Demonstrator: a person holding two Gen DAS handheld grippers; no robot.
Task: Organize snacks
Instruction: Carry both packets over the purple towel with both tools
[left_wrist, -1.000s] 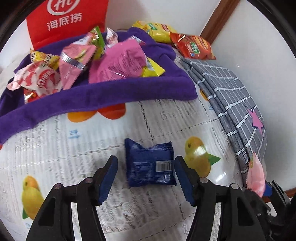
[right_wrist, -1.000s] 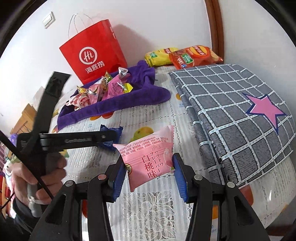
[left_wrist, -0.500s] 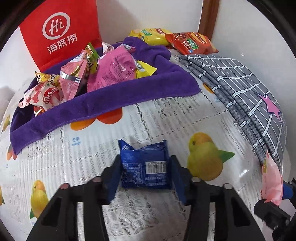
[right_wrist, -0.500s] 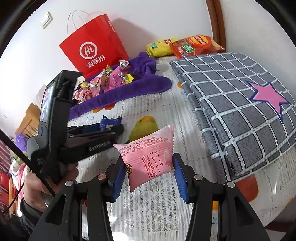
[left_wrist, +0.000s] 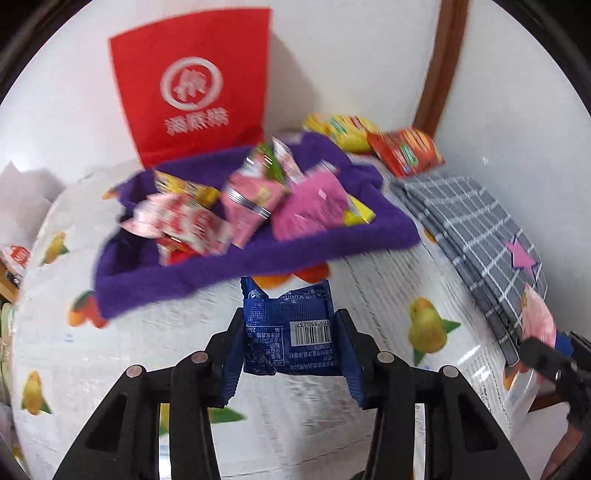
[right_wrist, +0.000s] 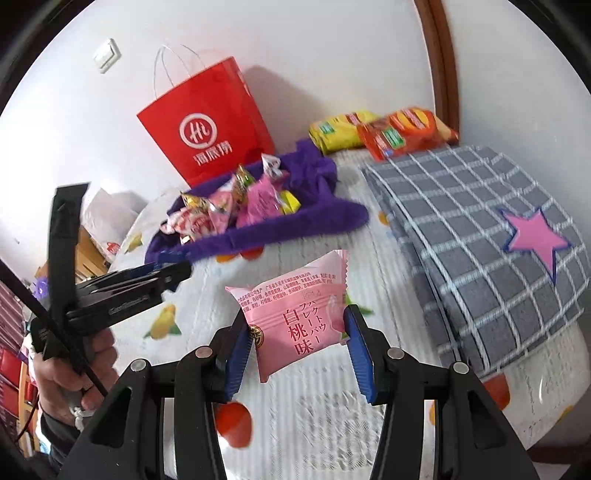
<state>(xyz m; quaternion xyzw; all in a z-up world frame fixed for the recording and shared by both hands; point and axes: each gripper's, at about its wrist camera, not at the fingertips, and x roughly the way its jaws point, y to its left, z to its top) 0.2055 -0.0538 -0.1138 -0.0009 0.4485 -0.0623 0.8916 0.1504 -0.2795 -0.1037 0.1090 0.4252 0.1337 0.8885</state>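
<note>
My left gripper (left_wrist: 290, 354) is shut on a blue snack packet (left_wrist: 290, 330), held clear above the fruit-print tablecloth (left_wrist: 369, 295). My right gripper (right_wrist: 295, 350) is shut on a pink peach-flavour snack packet (right_wrist: 297, 312), also off the cloth. Beyond both lies a purple towel (left_wrist: 258, 258) heaped with several pink, red and yellow snack packets (left_wrist: 255, 192). In the right wrist view the left gripper (right_wrist: 173, 273) shows at the left, a hand (right_wrist: 74, 373) around its handle, with the purple towel (right_wrist: 295, 225) behind it.
A red paper bag (left_wrist: 195, 88) stands against the wall behind the towel. Yellow (left_wrist: 343, 131) and orange chip bags (left_wrist: 406, 149) lie in the back corner. A folded grey checked cloth with a pink star (right_wrist: 480, 221) covers the right side. The right gripper's pink packet (left_wrist: 537, 317) shows at the right edge.
The left gripper closed on the blue packet and lifted it off the cloth toward the towel. The right gripper rose a little with its pink packet.
</note>
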